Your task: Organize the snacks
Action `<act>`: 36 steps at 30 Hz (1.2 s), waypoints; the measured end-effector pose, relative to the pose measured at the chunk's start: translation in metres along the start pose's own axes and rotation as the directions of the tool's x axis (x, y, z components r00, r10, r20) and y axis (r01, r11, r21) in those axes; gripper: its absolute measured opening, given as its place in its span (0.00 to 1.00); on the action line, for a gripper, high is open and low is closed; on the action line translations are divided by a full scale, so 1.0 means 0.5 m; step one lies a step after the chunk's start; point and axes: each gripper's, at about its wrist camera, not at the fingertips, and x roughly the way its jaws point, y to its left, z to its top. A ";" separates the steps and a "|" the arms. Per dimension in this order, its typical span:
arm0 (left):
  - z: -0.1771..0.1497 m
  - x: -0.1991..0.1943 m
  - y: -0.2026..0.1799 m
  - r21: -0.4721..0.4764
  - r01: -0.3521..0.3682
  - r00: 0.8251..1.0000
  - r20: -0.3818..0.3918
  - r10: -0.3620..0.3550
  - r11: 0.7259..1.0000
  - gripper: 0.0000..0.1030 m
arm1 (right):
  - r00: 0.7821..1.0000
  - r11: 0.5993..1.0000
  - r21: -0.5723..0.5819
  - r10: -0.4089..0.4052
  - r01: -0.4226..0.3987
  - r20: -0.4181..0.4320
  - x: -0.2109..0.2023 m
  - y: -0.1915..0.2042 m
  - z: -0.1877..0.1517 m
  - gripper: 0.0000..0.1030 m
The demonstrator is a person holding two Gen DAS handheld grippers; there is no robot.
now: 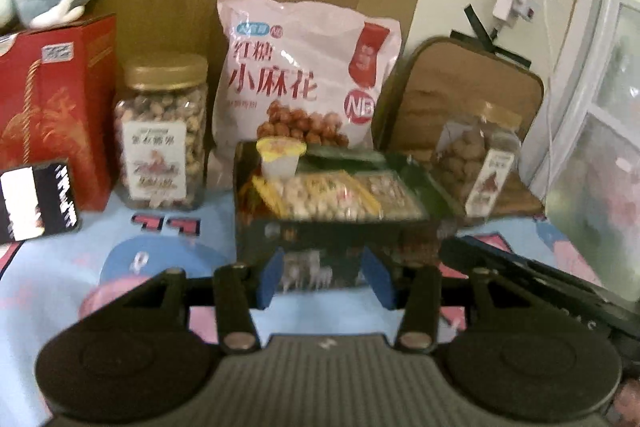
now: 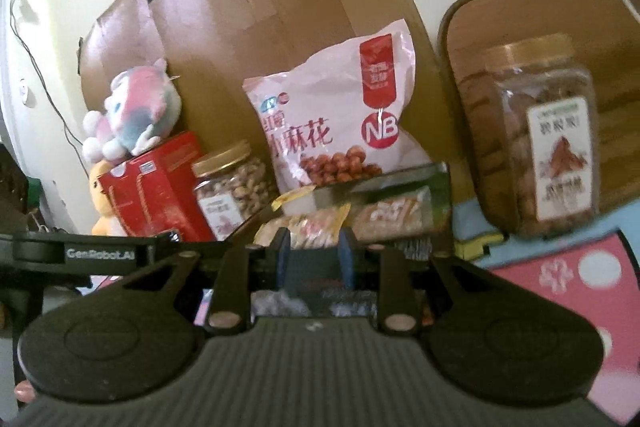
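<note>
We see dark rectangular snack tray [image 1: 340, 243] mid-table, already full of small packets; big pink bag [image 1: 304, 75] + gold-lid nut jars [image 1: 164, 131] outside; L gripper [image 1: 326, 277], R gripper [image 2: 314, 259] jaws apart, gripping nothing; sorting mostly done, we judge

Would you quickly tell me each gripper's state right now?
Left gripper: open, fingers flanking the snack box.
Right gripper: open, at the same box.

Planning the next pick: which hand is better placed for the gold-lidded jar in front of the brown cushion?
Right, probably. The jar stands near the right gripper with nothing between; from the left gripper the snack box and the right gripper lie in the way.
</note>
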 end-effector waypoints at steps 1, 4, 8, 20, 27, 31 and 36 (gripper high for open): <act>-0.014 -0.007 -0.005 0.005 -0.015 1.000 -0.003 0.015 1.000 0.43 | 1.000 1.000 0.011 -0.006 0.006 -0.004 -0.012 0.004 -0.013 0.30; -0.058 -0.024 -0.014 0.004 -0.047 0.999 -0.024 0.047 0.999 0.43 | 0.999 0.999 0.009 -0.037 0.037 -0.025 -0.037 0.019 -0.055 0.32; -0.116 -0.038 -0.025 0.015 -0.097 0.994 -0.058 0.098 0.995 0.43 | 0.996 0.998 -0.016 -0.061 0.060 -0.065 -0.064 0.037 -0.099 0.32; -0.209 -0.061 -0.036 0.006 -0.193 0.977 -0.089 0.193 0.981 0.52 | 0.990 0.993 -0.019 -0.122 0.121 -0.075 -0.121 0.051 -0.153 0.37; -0.226 -0.060 -0.050 0.049 -0.258 0.964 -0.060 0.261 0.965 0.60 | 0.988 0.990 0.007 -0.140 0.140 -0.061 -0.133 0.039 -0.167 0.42; -0.233 -0.058 -0.058 0.070 -0.277 0.959 -0.037 0.280 0.958 0.61 | 0.989 0.990 0.025 -0.134 0.136 -0.055 -0.135 0.036 -0.168 0.44; -0.239 -0.056 -0.056 0.068 -0.297 0.954 -0.018 0.298 0.953 0.76 | 0.990 0.991 0.034 -0.128 0.130 -0.055 -0.135 0.035 -0.168 0.46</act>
